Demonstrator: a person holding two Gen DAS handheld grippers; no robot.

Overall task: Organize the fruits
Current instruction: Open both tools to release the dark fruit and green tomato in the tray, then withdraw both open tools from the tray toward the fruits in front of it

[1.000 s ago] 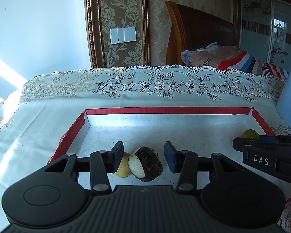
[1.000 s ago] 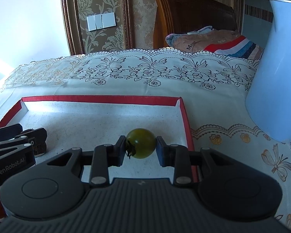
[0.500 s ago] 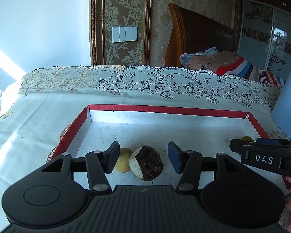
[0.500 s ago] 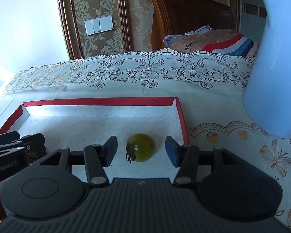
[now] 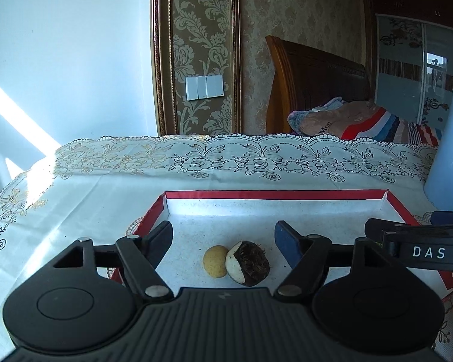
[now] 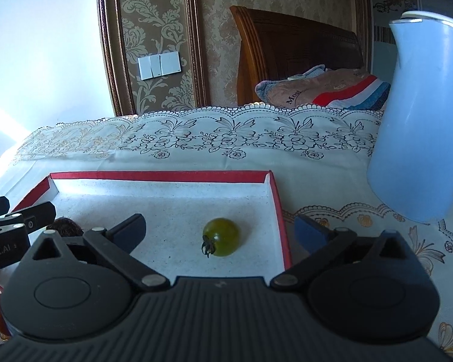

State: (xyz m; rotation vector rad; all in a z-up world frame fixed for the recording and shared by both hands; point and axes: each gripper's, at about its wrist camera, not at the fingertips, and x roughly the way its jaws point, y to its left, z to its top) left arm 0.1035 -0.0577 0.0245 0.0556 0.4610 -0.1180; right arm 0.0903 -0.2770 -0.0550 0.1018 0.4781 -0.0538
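Right gripper (image 6: 220, 229) is now standing wide open and empty, having let go of the green tomato (image 6: 222, 240) it pinched a second ago; the tomato is resting inside the red-rimmed tray (image 6: 279, 214) near its right wall, so that placement looks done. Left gripper (image 5: 223, 239) is likewise gaping wider, holding nothing, with the small yellow fruit (image 5: 215, 261) touching the dark husked piece (image 5: 247, 263) on the tray floor ahead. Legible: "DAS" on the right gripper's side, "bot.AI" on the left's.

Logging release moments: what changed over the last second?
The right gripper let go of the small green tomato and opened wide; the left gripper widened too. The tomato, the yellow fruit and the dark half-peeled piece stayed in the red-rimmed tray.
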